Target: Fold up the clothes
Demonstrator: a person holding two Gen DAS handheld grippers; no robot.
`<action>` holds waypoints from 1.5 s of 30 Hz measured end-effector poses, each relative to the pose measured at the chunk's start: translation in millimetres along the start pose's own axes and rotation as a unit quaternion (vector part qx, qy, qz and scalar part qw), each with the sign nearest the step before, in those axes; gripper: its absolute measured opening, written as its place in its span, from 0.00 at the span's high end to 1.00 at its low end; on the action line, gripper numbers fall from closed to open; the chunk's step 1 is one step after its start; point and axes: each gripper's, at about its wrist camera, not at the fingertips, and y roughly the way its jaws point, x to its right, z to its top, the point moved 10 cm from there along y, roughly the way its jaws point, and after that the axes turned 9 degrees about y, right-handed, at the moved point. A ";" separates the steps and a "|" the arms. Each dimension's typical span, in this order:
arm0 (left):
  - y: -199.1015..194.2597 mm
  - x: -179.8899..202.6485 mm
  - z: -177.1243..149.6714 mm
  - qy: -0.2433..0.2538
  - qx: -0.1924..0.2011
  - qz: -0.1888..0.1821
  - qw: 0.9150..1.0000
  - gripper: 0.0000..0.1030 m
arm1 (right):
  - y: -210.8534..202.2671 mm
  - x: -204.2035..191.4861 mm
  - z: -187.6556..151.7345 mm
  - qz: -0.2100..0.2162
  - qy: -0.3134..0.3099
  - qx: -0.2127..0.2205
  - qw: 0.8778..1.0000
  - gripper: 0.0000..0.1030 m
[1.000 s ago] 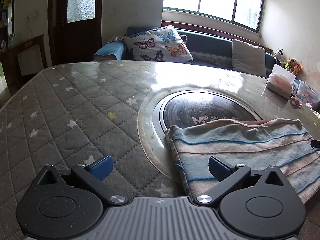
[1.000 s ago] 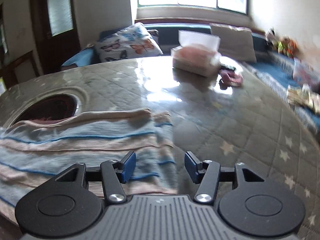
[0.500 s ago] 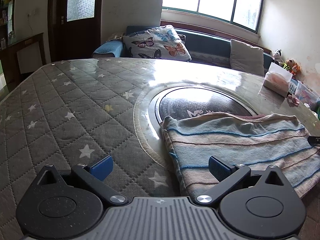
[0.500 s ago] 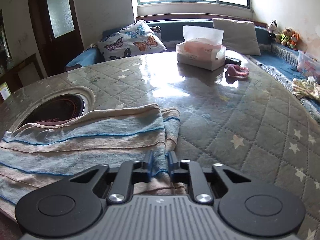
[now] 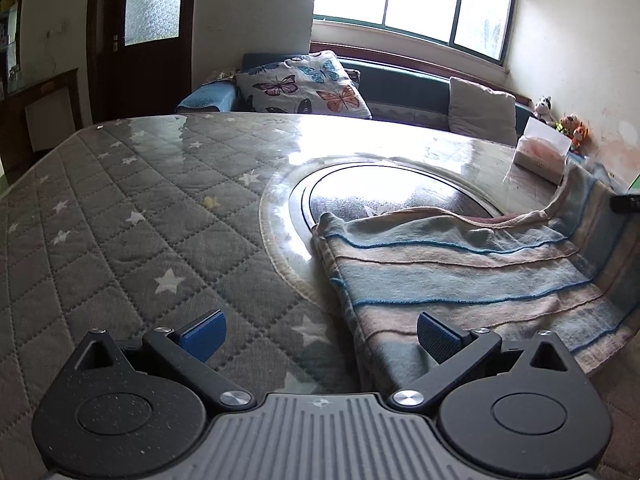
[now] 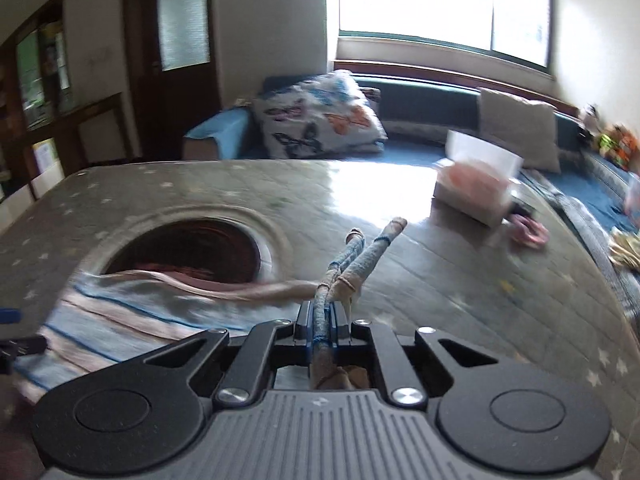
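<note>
A striped blue, pink and cream garment (image 5: 460,276) lies folded on the quilted table, partly over a round dark inset (image 5: 384,196). My left gripper (image 5: 320,334) is open and empty, low over the garment's near left corner. My right gripper (image 6: 322,322) is shut on the garment's right edge (image 6: 360,264) and holds it lifted off the table; the raised edge also shows at the far right of the left wrist view (image 5: 588,200). The rest of the garment (image 6: 132,304) stays on the table.
A tissue box (image 6: 476,188) and a small pink item (image 6: 528,232) sit on the table at the far right. A sofa with a butterfly cushion (image 5: 304,88) runs behind the table under the window. A dark door (image 5: 140,40) stands at back left.
My right gripper closed on the garment's right edge and has lifted it, swinging left. My left gripper stayed open near the left corner.
</note>
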 end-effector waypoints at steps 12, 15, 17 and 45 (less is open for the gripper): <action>-24.4 -22.5 -11.9 -0.040 0.022 -0.006 0.999 0.00 | 2.6 -152.7 16.7 0.053 -0.110 -0.003 0.993 0.93; -30.8 -28.2 -16.9 -0.045 0.024 -0.002 0.999 0.00 | 7.9 -185.7 9.4 0.062 -0.130 -0.008 0.989 0.93; -34.8 -33.4 -21.1 -0.051 0.024 0.000 0.998 0.00 | 12.2 -205.9 2.0 0.067 -0.143 -0.013 0.987 0.93; -47.6 -61.7 -31.2 -0.093 0.023 0.023 0.995 0.00 | -17.8 -222.6 -68.9 0.129 -0.211 -0.067 0.967 0.68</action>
